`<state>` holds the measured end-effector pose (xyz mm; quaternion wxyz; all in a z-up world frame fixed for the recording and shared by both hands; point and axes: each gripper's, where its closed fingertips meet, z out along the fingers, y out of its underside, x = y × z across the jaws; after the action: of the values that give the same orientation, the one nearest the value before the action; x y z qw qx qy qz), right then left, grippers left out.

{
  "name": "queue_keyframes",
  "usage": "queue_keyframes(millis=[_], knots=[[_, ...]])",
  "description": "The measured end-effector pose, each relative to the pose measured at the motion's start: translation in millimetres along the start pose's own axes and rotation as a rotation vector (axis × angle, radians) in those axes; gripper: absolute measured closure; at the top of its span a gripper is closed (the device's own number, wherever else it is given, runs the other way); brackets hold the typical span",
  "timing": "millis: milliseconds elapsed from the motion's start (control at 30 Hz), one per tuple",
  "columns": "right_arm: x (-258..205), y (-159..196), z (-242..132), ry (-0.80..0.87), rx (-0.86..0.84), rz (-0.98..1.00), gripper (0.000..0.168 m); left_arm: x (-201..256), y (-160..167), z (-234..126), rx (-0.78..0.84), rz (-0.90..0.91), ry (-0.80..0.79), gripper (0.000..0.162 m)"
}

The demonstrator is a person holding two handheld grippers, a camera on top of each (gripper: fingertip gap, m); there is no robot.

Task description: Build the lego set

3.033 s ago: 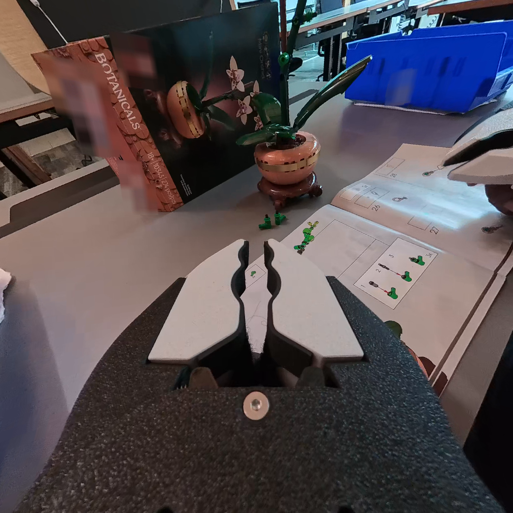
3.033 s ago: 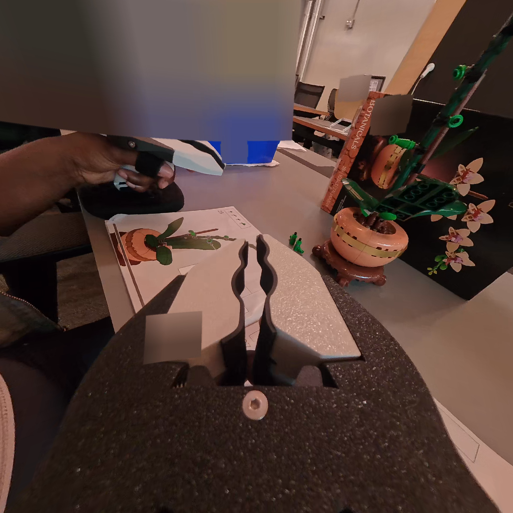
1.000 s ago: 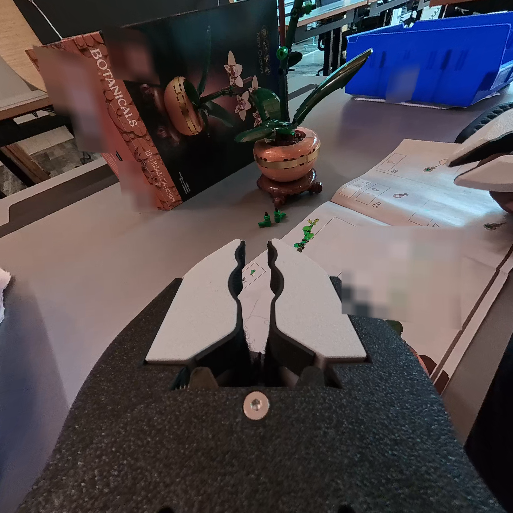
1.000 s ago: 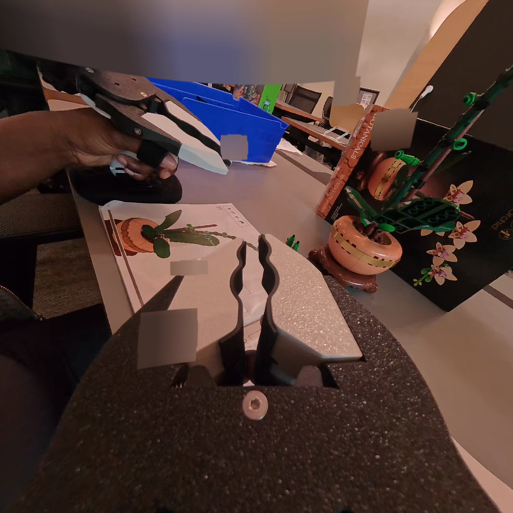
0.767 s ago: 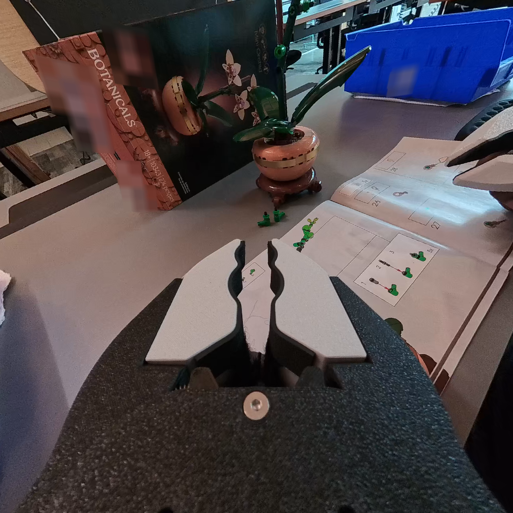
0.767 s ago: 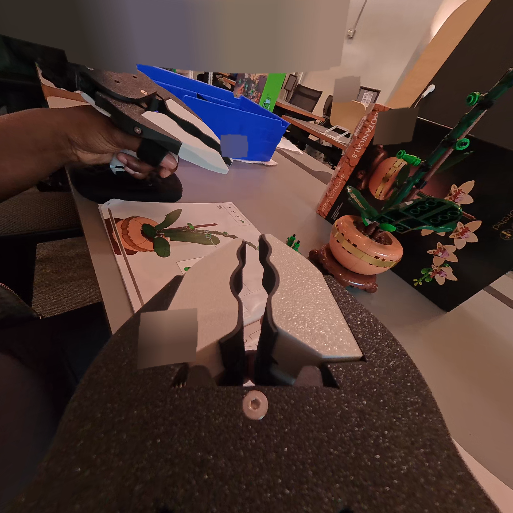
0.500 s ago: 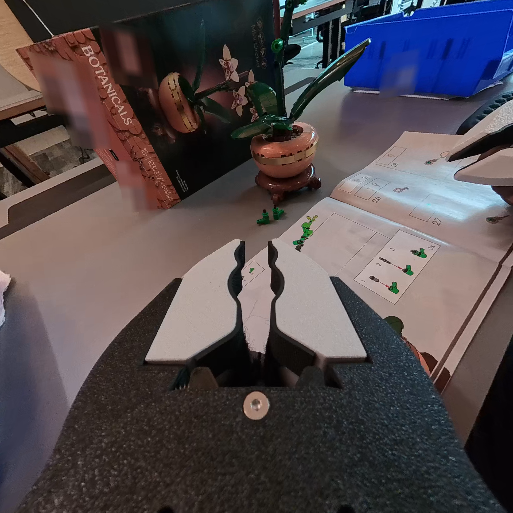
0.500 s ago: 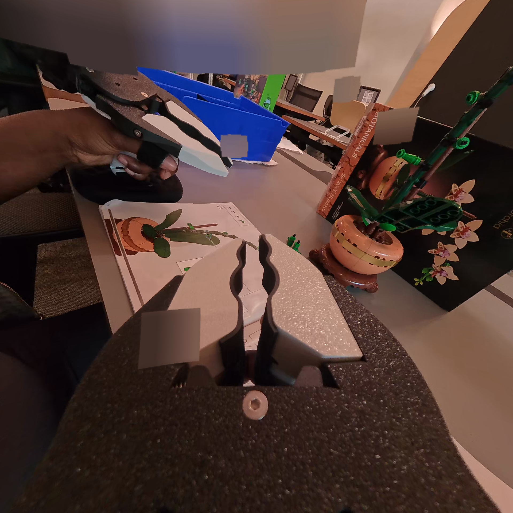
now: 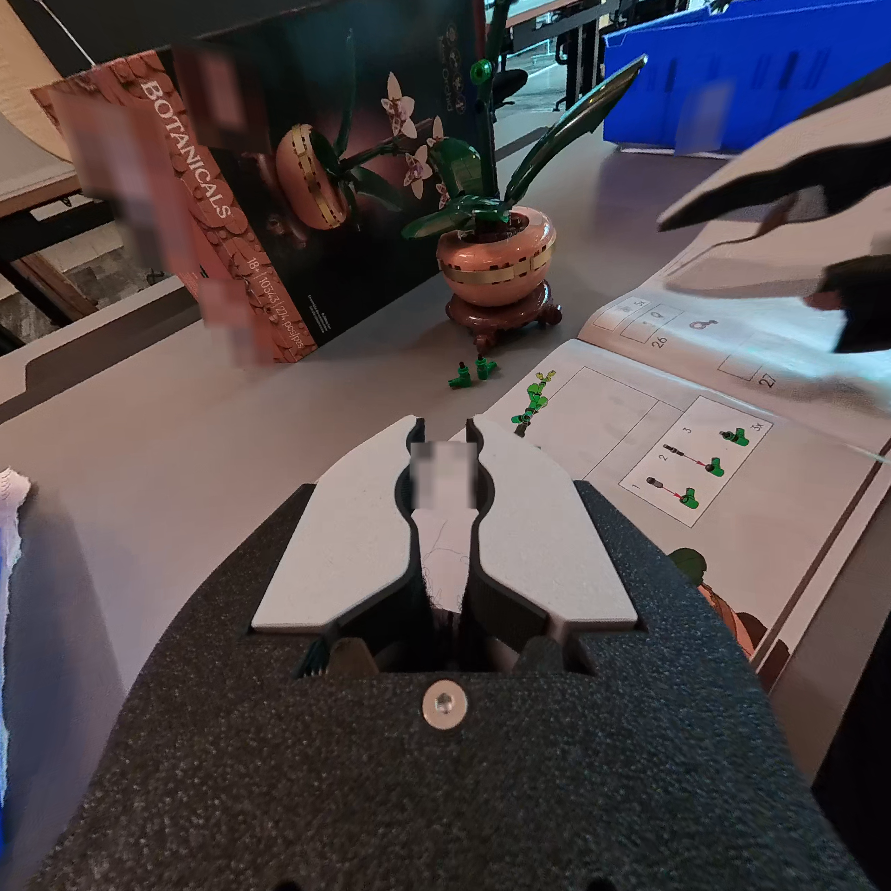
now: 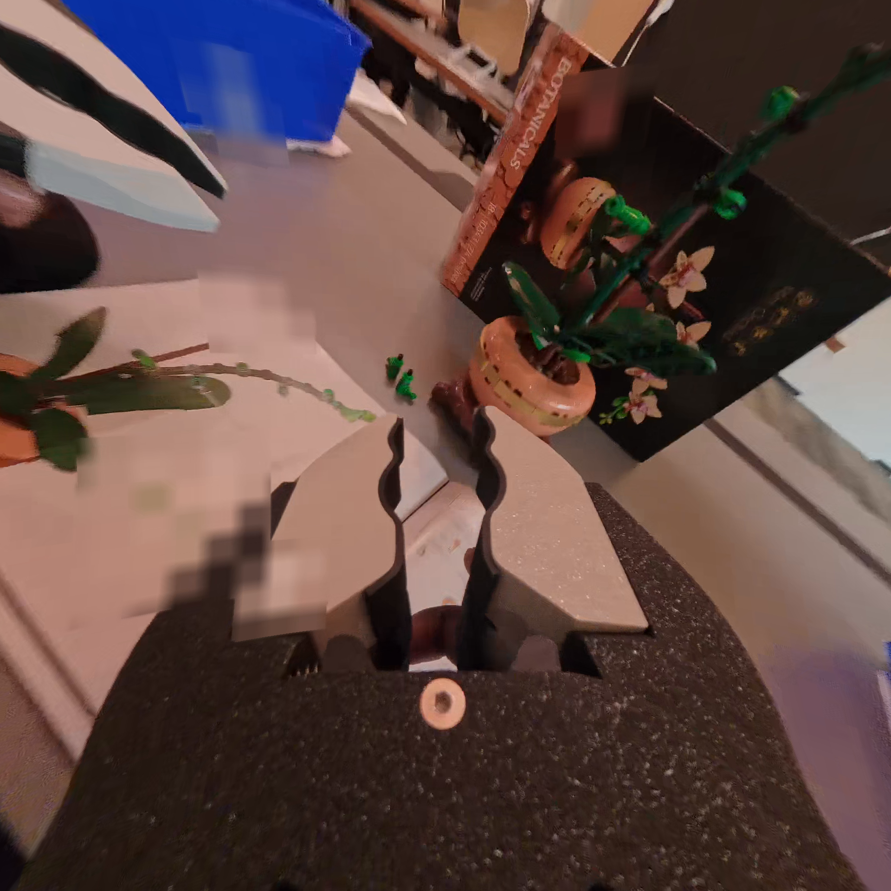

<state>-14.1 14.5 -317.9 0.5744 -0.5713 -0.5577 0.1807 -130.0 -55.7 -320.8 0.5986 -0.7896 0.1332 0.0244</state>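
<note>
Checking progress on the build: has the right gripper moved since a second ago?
Yes. The right gripper has swung forward toward the pot and the green pieces, its jaws now wider apart, empty.

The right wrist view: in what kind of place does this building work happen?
Probably an office or lab workroom. Past the grey table stand more desks and office chairs, and a blue storage bin sits on it. Both grippers are open and empty.

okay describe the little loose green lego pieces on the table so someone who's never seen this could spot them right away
Find the peach lego flowerpot standing before the dark set box. On the grey table just in front of its brown base, beside the open instruction booklet, lie two tiny bright green connector pieces; nothing else loose there is that small.
</note>
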Motion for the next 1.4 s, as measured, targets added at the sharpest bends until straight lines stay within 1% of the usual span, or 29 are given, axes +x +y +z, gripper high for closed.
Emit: queue_keyframes(millis=[67,133,267,367,500,600,667,700,800,900,1067,1233,1400], knots=[[-5,-7,21,-0.009,-0.029,-0.012,0.14,0,-2,-1,0.014,-0.007,0.006,0.146],[-12,-8,45,-0.049,-0.067,0.03,0.146,-1,-3,-3,0.029,-0.021,0.014,0.146],[-15,9,82,-0.049,-0.222,0.008,0.149,-3,-9,-8,0.083,-0.07,0.037,0.146],[-18,24,95,-0.064,-0.314,0.049,0.149,-7,-14,-14,0.133,-0.134,0.06,0.146],[-20,30,107,-0.064,-0.362,0.067,0.15,-14,-19,-20,0.192,-0.22,0.084,0.147],[-24,32,113,-0.098,-0.387,0.102,0.15,-15,-20,-21,0.208,-0.243,0.098,0.148],[-25,36,114,-0.113,-0.405,0.106,0.158,-14,-20,-21,0.204,-0.242,0.103,0.148],[-25,36,115,-0.116,-0.395,0.106,0.159,-14,-20,-20,0.201,-0.24,0.104,0.148],[-27,34,110,-0.134,-0.374,0.105,0.16,-14,-19,-20,0.194,-0.244,0.107,0.148],[-29,25,96,-0.152,-0.313,0.087,0.16,-16,-20,-21,0.205,-0.259,0.106,0.148],[-44,-13,53,-0.27,-0.067,0.06,0.16,-18,-22,-23,0.229,-0.283,0.107,0.148],[-43,-46,13,-0.348,0.122,0.242,0.16,-13,-26,-26,0.254,-0.244,0.121,0.146],[-43,-71,-14,-0.449,0.261,0.465,0.161,8,-37,-30,0.29,-0.106,0.173,0.143]])
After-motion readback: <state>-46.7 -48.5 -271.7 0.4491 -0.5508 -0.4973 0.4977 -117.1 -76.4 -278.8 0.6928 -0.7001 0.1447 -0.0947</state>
